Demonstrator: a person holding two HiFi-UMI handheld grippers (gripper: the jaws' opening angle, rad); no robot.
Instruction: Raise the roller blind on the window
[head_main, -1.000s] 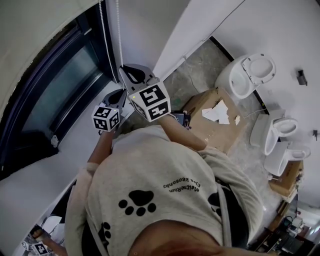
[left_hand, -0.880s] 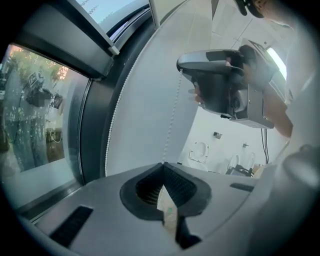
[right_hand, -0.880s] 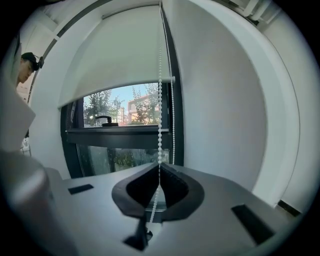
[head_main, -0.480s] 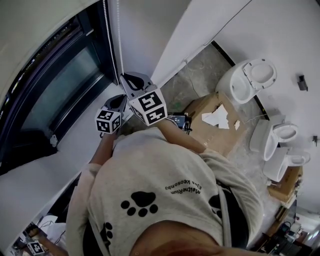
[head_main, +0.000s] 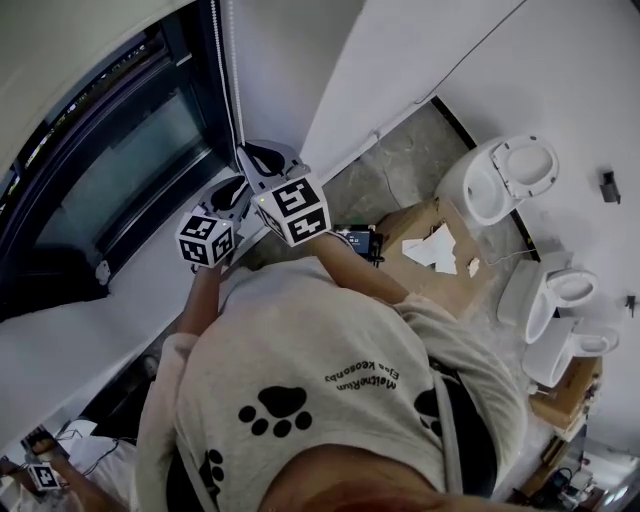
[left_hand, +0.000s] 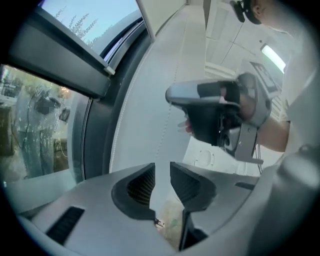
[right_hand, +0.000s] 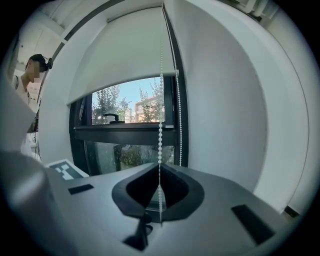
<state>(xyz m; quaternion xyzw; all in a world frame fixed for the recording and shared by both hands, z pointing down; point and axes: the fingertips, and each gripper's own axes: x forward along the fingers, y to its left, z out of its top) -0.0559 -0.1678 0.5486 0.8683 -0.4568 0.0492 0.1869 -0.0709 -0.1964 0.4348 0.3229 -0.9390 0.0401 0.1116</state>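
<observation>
The right gripper (right_hand: 160, 169) is clenched on the bead chain (right_hand: 160, 125) — the chain's lower run is hidden behind the jaws. The left gripper (left_hand: 162, 176) is opening, with nothing between its jaws. The roller blind (right_hand: 125, 55) covers the upper part of the window (right_hand: 130, 145) — its top is cut off.

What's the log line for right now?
left gripper: opening, gap looks empty | right gripper: shut on bead chain | roller blind: partly raised

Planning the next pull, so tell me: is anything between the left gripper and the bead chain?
Nothing visible. The left gripper has its jaws opening with nothing between them, and the bead chain hangs free just ahead of it. The right gripper is shut on that chain.
</observation>
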